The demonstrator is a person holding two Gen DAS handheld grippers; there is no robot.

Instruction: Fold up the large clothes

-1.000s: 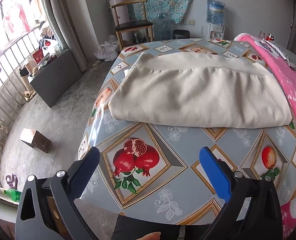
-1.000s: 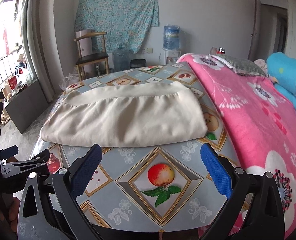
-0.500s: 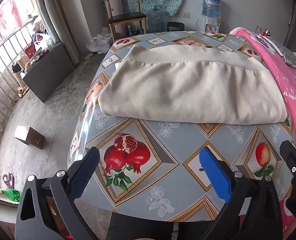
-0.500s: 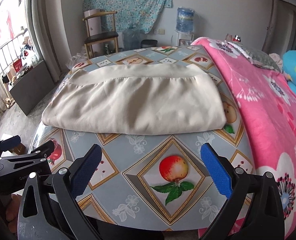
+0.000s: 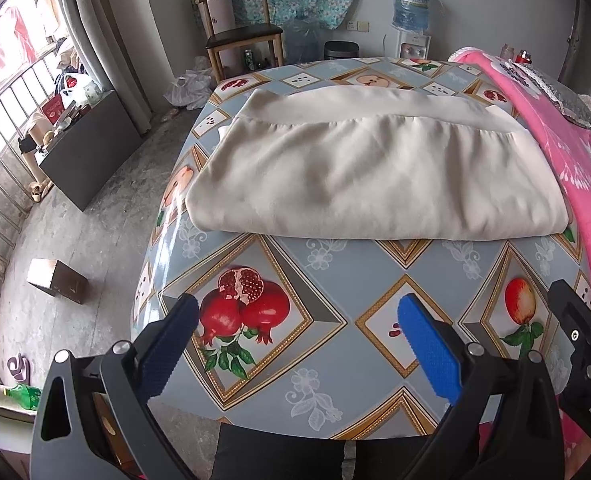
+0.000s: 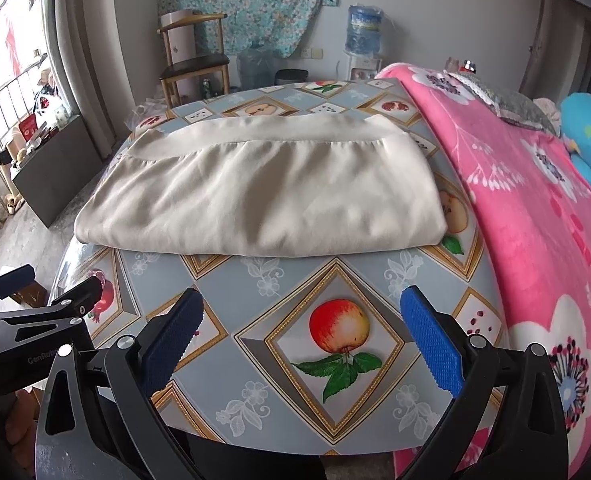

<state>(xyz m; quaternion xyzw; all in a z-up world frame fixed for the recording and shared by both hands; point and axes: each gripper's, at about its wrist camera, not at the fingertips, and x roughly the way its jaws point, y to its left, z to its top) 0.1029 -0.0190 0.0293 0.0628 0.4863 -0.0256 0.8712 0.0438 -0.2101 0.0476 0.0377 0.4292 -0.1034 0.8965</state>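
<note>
A cream, satin-like garment with a gathered waistband (image 5: 375, 172), already doubled over, lies across the far half of the table covered in grey-blue fruit-print oilcloth (image 5: 327, 280); its folded near edge faces the viewer and its banded edge lies on the far side. The left tool (image 5: 295, 344) and the right tool (image 6: 301, 328) both hover over bare oilcloth near the table's front edge, well apart from the cloth, each with its blue-padded jaws spread wide and empty.

Judged step: approach for a further fold. To do it well, each tool should take one end of the same edge, pinching all the layers together, lifting evenly and laying the edge down parallel to its opposite so the slippery fabric does not skew or slide.

Legible writing: "DAS" on the right tool's body in the left wrist view; "GenRob", cut off, on the left tool's body in the right wrist view. The label of the blue water-dispenser bottle (image 6: 362, 28) is too small to read.
</note>
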